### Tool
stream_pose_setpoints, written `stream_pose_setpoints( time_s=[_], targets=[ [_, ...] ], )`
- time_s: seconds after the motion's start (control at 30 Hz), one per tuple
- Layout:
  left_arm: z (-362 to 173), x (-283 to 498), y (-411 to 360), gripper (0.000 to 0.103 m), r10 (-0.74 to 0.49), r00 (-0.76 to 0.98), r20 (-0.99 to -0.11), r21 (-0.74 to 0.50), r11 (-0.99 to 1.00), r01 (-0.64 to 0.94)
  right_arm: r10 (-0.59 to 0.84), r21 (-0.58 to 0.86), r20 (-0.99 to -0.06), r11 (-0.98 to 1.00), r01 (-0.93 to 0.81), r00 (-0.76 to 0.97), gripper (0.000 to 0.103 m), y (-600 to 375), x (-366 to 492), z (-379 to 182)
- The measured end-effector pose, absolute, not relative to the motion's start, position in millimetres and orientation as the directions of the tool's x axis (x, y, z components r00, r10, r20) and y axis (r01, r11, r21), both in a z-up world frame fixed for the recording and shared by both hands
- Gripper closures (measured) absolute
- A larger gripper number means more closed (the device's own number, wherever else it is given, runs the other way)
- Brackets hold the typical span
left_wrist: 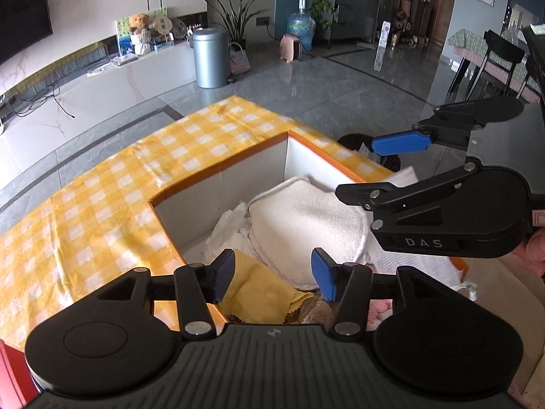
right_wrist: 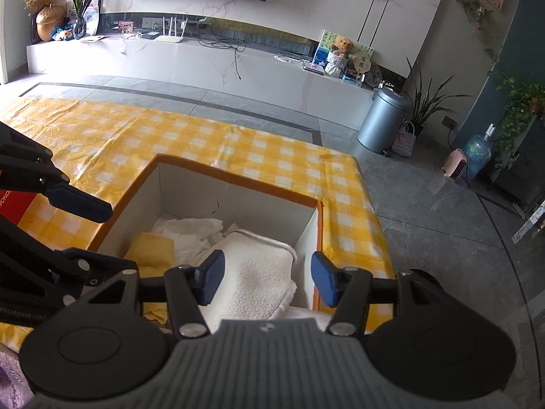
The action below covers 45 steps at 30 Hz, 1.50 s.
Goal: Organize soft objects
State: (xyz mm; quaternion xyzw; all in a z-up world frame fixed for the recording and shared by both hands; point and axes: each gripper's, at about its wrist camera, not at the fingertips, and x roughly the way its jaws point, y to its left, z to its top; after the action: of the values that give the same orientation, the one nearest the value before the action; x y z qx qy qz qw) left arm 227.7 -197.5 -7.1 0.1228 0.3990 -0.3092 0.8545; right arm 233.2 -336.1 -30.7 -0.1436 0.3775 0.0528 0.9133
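An orange-rimmed white box (left_wrist: 238,184) (right_wrist: 238,201) stands on the yellow checked table. Inside lie a folded white towel (left_wrist: 306,225) (right_wrist: 259,272), crumpled white tissue (left_wrist: 231,225) (right_wrist: 190,231) and a yellow cloth (left_wrist: 255,289) (right_wrist: 150,248). My left gripper (left_wrist: 273,274) is open and empty above the box's near side, over the yellow cloth. My right gripper (right_wrist: 268,281) is open and empty above the white towel; it also shows in the left wrist view (left_wrist: 361,167) at the right. The left gripper's arm enters the right wrist view (right_wrist: 78,204) from the left.
The yellow checked tablecloth (left_wrist: 102,211) (right_wrist: 136,136) spreads left of and behind the box. More cloths, pink and brown (left_wrist: 381,306), lie near the box's near edge. A dark object (left_wrist: 354,141) sits at the table's far right corner. A red item (right_wrist: 17,204) lies at the left.
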Motion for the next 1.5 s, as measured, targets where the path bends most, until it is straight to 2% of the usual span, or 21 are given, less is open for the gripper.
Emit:
stream_pose_setpoints(
  time_s=[0.37, 0.67, 0.83, 1.1, 1.27, 1.5],
  targets=[
    [48, 174, -154, 0.043, -0.471, 0.616, -0.631, -0.041, 0.813, 0.581, -0.008, -0.220, -0.587, 0.964, -0.150, 0.810, 0.035, -324, 161, 33],
    [64, 116, -102, 0.043, -0.463, 0.713, -0.527, -0.049, 0.854, 0.518, 0.040, -0.124, -0.491, 0.986, -0.115, 0.870, 0.030, -300, 82, 56],
    [55, 90, -73, 0.043, -0.409, 0.771, -0.488, -0.050, 0.895, 0.444, 0.022, -0.041, -0.438, 0.998, -0.044, 0.899, 0.028, -288, 40, 46],
    [31, 55, -38, 0.043, -0.285, 0.860, -0.422, -0.049, 0.955, 0.293, -0.027, 0.012, -0.418, 0.999, 0.035, 0.908, 0.015, -257, -4, 11],
    [13, 40, -25, 0.035, -0.213, 0.888, -0.407, -0.032, 0.975, 0.219, -0.055, 0.047, -0.428, 0.995, 0.083, 0.902, 0.013, -243, -14, -8],
    [-10, 25, -16, 0.024, -0.124, 0.909, -0.398, 0.004, 0.991, 0.137, -0.110, 0.015, -0.426, 0.992, 0.129, 0.898, 0.012, -237, -18, -34]
  ],
)
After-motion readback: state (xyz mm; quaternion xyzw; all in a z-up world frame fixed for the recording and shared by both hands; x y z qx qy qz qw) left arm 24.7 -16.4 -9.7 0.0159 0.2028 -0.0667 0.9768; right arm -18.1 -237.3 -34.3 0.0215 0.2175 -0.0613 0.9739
